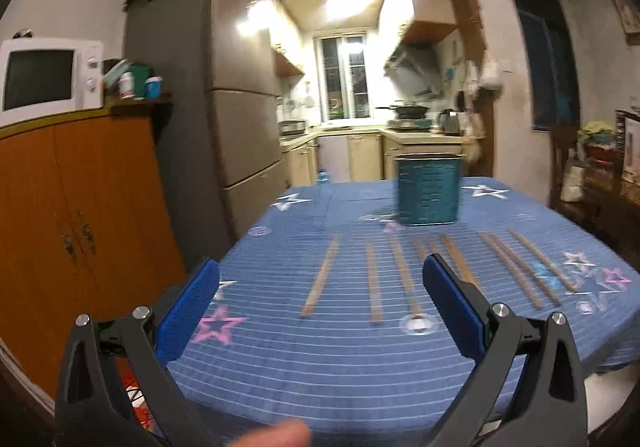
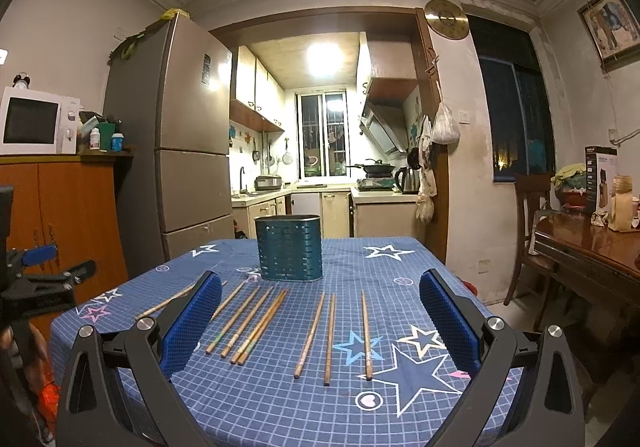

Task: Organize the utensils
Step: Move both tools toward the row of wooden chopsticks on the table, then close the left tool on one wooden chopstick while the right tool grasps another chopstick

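- The left gripper (image 1: pixel 320 279) is held above the near edge of the table with its blue pads (image 1: pixel 452 303) spread wide apart; nothing is gripped between them
- The right gripper (image 2: pixel 320 303) is likewise held over the near part of the table, its blue pads (image 2: pixel 448 319) wide apart and nothing caught between them
- The left gripper is also seen at the far left edge of the right wrist view, off the table's left side
- The wooden chopsticks (image 2: pixel 256 323) are laid out singly on the blue star-patterned tablecloth (image 2: pixel 280 407), pointing roughly away from the cameras, in a loose row across the middle of the table
- In the right wrist view a group of four lies left of centre, three more (image 2: pixel 330 333) lie to the right of them with a gap between the groups, and one (image 2: pixel 168 303) lies apart at the left, partly hidden by the left pad
- In the left wrist view the chopsticks (image 1: pixel 374 279) are blurred, so an exact count cannot be given
- The teal slatted utensil holder (image 2: pixel 289 247) stands upright on the tablecloth just beyond the far tips of the chopsticks, with nothing seen rising above its rim
- A fridge (image 2: pixel 188 135), a white microwave (image 2: pixel 36 121) on an orange cabinet (image 2: pixel 76 215), and a lit kitchen are seen behind the table
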{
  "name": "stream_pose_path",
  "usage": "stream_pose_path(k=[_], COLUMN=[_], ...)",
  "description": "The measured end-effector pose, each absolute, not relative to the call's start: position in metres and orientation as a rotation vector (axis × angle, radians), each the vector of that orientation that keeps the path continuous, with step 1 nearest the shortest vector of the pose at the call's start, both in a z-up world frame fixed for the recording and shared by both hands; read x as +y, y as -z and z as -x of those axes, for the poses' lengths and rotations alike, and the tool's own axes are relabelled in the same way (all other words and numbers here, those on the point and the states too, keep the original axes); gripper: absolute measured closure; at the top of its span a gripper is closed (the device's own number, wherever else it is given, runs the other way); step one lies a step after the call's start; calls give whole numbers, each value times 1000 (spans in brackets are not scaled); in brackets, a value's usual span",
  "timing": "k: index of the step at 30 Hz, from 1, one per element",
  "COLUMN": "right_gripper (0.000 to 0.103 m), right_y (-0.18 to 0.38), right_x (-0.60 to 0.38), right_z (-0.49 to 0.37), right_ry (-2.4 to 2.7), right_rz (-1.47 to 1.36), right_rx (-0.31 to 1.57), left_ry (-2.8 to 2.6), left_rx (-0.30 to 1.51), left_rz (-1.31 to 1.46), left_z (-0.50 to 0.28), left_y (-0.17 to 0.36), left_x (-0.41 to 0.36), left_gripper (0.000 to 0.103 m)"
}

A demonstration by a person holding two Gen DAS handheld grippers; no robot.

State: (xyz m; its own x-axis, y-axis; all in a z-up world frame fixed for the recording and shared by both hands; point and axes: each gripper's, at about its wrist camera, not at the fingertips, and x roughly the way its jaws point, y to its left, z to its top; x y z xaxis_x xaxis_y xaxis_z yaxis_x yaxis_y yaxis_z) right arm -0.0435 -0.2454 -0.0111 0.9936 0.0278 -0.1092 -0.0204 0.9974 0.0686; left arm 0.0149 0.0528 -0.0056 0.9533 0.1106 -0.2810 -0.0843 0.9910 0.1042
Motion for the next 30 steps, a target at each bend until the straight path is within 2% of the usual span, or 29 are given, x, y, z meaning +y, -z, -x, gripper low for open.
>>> stream_pose_path(k=[7,10,12,14,22,24,26,27,30], right_gripper=[4,4,4,4,4,4,4,4,4], right_y=[26,34,40,45,62,67,70,72,77], right_x=[-243,-242,-240,-238,-232,-231,-229,-227,-221], right_z=[24,12,6,0,-29,-35,-40,-43,-50], right_ry=[-65,-83,-94,-103,-138,-145,-151,-156,-170], right_rz=[-57,-56,-53,-52,-57,-58,-59,-61,-63], right_rx=[162,191,205,219,279,290,299,306,316], left_ry=[-157,-98,-26,69,190,227,217,225,225], left_rx=[394,475,541,606,673,707,726,753,786], left_rz=[-77,-95,-82,-43,-107,-99,-90,-64,-75], left_z=[-48,-69,-82,-98,-142,-148,-153,-158,-164], left_y=[29,48,61,74,92,95,96,97,102], left_x=[114,128,133,135,107,105,106,108,102], left_gripper=[7,24,43,53,56,70,71,77,78])
